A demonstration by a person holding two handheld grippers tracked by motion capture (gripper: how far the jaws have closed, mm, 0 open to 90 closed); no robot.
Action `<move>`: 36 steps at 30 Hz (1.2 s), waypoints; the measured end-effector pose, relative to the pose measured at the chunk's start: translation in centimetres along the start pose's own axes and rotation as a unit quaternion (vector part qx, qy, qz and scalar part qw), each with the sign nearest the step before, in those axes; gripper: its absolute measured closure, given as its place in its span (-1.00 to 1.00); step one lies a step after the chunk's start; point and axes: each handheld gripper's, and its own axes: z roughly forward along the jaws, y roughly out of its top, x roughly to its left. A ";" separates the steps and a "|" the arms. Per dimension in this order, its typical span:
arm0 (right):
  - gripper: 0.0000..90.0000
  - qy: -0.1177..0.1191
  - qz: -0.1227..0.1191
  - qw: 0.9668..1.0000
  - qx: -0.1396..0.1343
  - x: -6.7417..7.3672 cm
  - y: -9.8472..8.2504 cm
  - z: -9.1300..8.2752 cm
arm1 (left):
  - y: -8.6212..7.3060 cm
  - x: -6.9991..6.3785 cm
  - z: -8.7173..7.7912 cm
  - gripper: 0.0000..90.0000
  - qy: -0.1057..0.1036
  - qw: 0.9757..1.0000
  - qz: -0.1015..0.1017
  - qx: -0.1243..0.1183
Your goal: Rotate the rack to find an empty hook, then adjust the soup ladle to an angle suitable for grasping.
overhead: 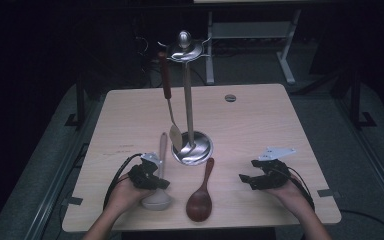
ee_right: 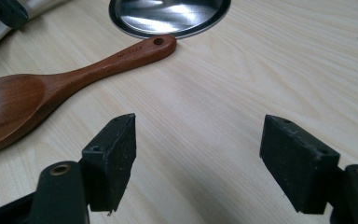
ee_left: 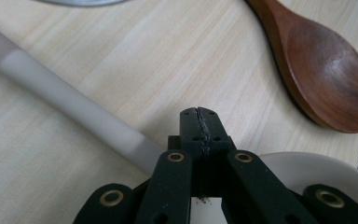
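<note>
Left claw (ee_left: 200, 122) sits over the pale ladle (overhead: 157, 192), at the neck where handle meets bowl. The ladle lies near the table's (overhead: 260, 120) front edge, left of centre: bowl toward the front edge, handle running away toward the stand's base (overhead: 194, 148). In the left gripper view the handle (ee_left: 70, 109) runs diagonally off to the upper left and passes just left of the jaw tips; the bowl rim (ee_left: 307, 172) shows at lower right, under the linkage.

Left jaws are fully closed, pads face to face, nothing between them. Whether the tips touch the ladle I can't tell. They'd have to open and straddle the handle across its axis before any grasp.

Brown spoon (overhead: 201, 197) lies just right of the ladle, roughly parallel, bowl frontward. Between the two hands, a bit nearer the left.

Right claw (ee_right: 205, 168) is near the front-right corner, jaws wide apart, empty, bare wood between them; spoon well off to its left.
</note>
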 end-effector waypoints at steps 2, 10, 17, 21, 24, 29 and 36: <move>-0.40 0.000 0.001 1.000 0.003 0.1 0.0 0.0 | -0.1 0.0 0.1 1.00 -0.002 1.000 -0.003 -0.001; -0.40 -0.002 -0.003 1.000 0.003 0.1 0.0 0.0 | -0.1 0.0 0.1 1.00 -0.003 1.000 -0.003 0.004; -0.40 -0.003 -0.002 1.000 0.006 0.1 0.0 0.1 | -0.4 0.2 -0.3 1.00 -0.001 1.000 -0.007 0.008; -0.40 -0.003 -0.004 1.000 0.005 0.2 0.0 0.1 | -0.7 0.3 -0.7 1.00 0.005 1.000 -0.009 0.015; -0.40 -0.003 -0.005 1.000 0.006 0.2 0.0 0.1 | -1.1 0.4 -1.2 1.00 0.013 1.000 -0.011 0.020; -0.40 -0.005 -0.002 1.000 0.007 0.2 0.0 0.2 | -1.9 0.6 -2.2 1.00 0.031 0.999 -0.016 0.025; -0.40 -0.005 -0.004 1.000 0.009 0.3 0.0 0.3 | -3.3 1.6 -3.3 1.00 0.042 0.998 -0.036 0.023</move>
